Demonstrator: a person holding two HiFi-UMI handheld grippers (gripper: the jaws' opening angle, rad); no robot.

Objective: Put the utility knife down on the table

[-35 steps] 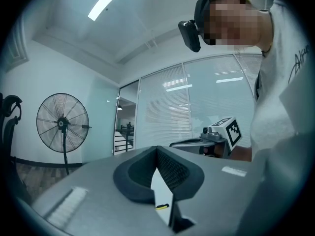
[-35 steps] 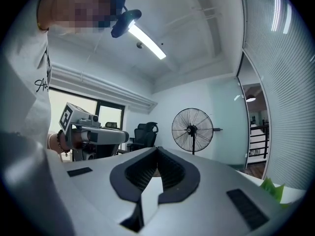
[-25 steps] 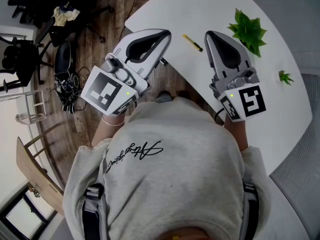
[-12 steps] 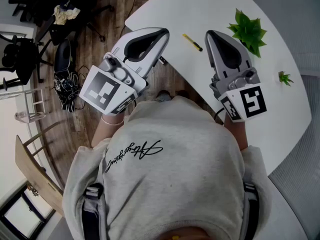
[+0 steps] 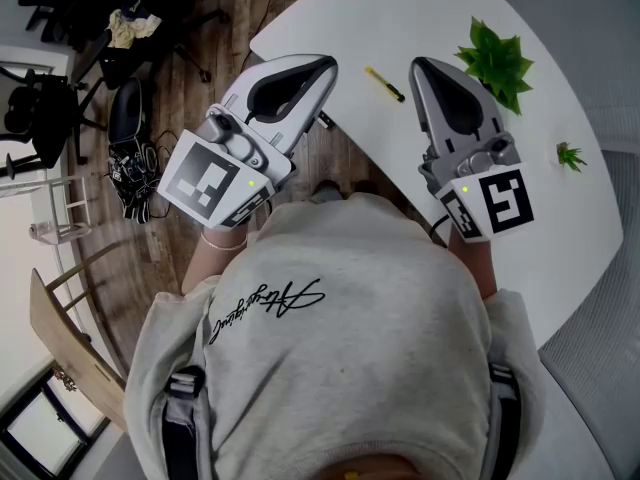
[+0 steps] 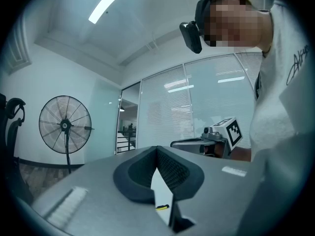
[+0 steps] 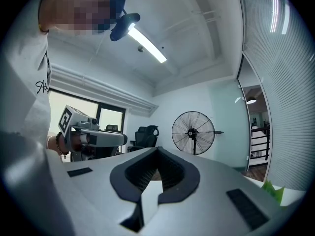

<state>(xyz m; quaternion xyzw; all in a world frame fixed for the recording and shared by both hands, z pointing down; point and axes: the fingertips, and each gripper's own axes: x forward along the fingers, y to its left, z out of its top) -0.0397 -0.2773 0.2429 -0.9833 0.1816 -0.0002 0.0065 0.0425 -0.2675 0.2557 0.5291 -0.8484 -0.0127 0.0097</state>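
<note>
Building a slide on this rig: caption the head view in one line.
Yellow utility knife lies on the white table between the shut, empty left gripper and right gripper.

the white table [image 5: 400, 8] is lying mostly bare ahead of both grippers, leaving wide open room toward its far edge. the yellow utility knife [image 5: 385, 85] is lying in the lane between the left gripper [image 5: 328, 64] and the right gripper [image 5: 418, 68]. a large green plant [image 5: 495, 60] is standing near the right gripper's outer side, and a small plant [image 5: 571, 154] is sitting further along, narrowing the passage there. the left gripper's outer side is facing open wooden floor [image 5: 210, 28].
</note>
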